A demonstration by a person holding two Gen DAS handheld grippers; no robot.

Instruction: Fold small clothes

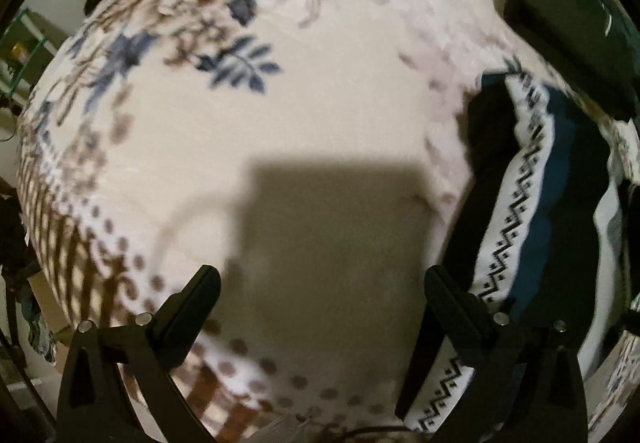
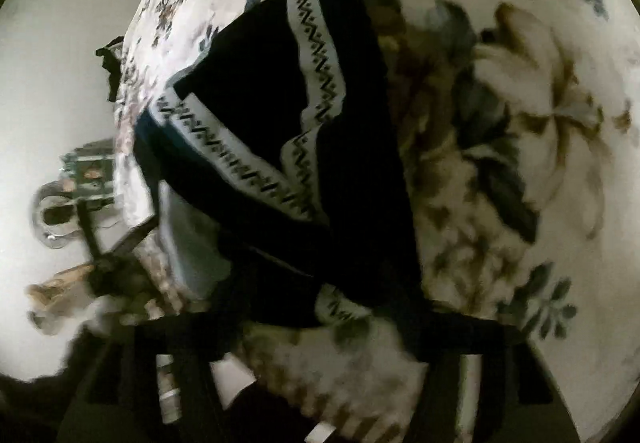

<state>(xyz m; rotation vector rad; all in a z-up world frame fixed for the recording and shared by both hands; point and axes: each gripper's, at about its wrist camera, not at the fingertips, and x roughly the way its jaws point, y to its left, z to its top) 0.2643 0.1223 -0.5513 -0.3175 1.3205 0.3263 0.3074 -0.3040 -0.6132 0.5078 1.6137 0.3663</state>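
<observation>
Underwear, a small black garment point(image 2: 344, 147) with a white waistband point(image 2: 320, 55) printed in black zigzag, lies on a bed covered by a cream floral blanket point(image 1: 320, 111), close to the blanket's edge where the bedding drops away to the pale floor in the right wrist view. In that view the garment sits straight ahead of the right hand-held gripper point(image 2: 320, 339) and runs away from it, its long axis leading from the near hem up toward the far side of the bed, with one band slanting across the middle and another standing almost along that axis. The right hand-held gripper is badly blurred and dark; its fingers appear pressed together at the near edge of the cloth, but whether fabric is pinched between them I cannot tell. In the left wrist view the same garment point(image 1: 532, 211) lies off to the right of the left hand-held gripper point(image 1: 324, 279), whose fingers are spread wide over bare blanket with nothing between them; its right finger point(image 1: 440, 323) overlaps the zigzag band at the lower edge of the view. My judgement is that the right hand is the nearer one and is set on the garment's axis, so a fold would carry the near hem away along that line, while the left would have to shift sideways toward the cloth to help.
</observation>
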